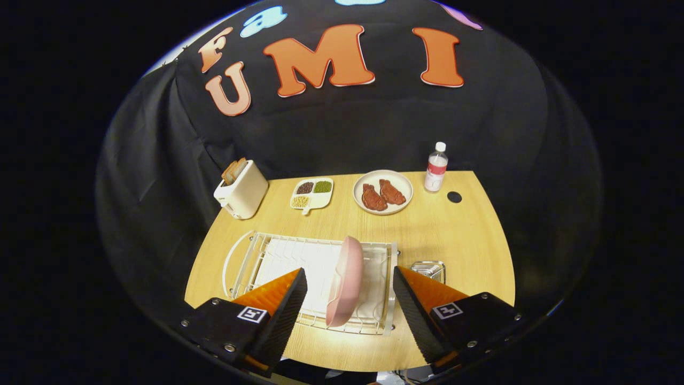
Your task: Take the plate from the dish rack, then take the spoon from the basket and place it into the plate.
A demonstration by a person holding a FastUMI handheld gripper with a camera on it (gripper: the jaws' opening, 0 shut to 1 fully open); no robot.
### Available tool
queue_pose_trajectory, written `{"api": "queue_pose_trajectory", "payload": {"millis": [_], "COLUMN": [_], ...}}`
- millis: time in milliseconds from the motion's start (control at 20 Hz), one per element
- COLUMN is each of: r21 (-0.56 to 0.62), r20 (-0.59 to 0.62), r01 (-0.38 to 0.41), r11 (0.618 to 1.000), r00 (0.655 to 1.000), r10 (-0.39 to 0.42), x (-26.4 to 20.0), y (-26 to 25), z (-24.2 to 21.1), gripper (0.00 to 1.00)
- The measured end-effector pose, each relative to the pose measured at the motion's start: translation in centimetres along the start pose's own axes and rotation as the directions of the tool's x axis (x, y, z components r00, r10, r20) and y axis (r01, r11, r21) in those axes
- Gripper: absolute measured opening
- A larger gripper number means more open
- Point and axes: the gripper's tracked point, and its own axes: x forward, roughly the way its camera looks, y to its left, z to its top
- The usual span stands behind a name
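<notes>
A pink plate point(346, 282) stands on its edge in the white wire dish rack point(278, 251) on the wooden table. My gripper point(350, 283) is open, one finger on each side of the plate with a gap to both, hovering above the rack. Just beyond the right finger, a small metal basket point(429, 269) sits beside the rack; the finger hides most of it and I cannot make out a spoon.
At the back of the table point(443, 235) stand a white toaster point(243, 191) with bread, a divided dish of beans point(312, 193), a plate with two pieces of meat point(382, 191) and a water bottle point(436, 168). A dark round hole point(454, 197) lies near the bottle.
</notes>
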Motion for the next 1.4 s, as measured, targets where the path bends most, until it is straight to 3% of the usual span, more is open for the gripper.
{"api": "queue_pose_trajectory", "payload": {"millis": [200, 450, 550, 700, 1100, 1200, 1250, 1400], "r21": [-0.019, -0.074, -0.043, -0.012, -0.109, -0.115, -0.107, -0.060], "r20": [-0.099, -0.261, -0.305, -0.357, -0.476, -0.487, -0.492, -0.472], "r01": [-0.014, 0.004, -0.019, 0.009, 0.119, 0.165, 0.180, 0.215], "r11": [1.000, 0.997, 0.999, 1.000, 0.987, 0.980, 0.978, 0.975], "r00": [0.995, 0.965, 0.952, 0.934, 0.866, 0.850, 0.845, 0.854], "r10": [0.012, -0.023, 0.005, -0.012, -0.156, -0.201, -0.209, -0.218], "x": [2.4, 5.6, 6.4, 7.9, 10.1, 10.2, 10.1, 9.8], "y": [0.4, 0.1, 0.8, 0.6, -0.9, -1.8, -1.9, -1.9], "z": [-0.8, -3.3, -3.6, -4.0, -6.9, -7.2, -7.1, -6.3], "gripper": [0.95, 0.90, 0.87, 0.83, 0.59, 0.46, 0.35, 0.30]}}
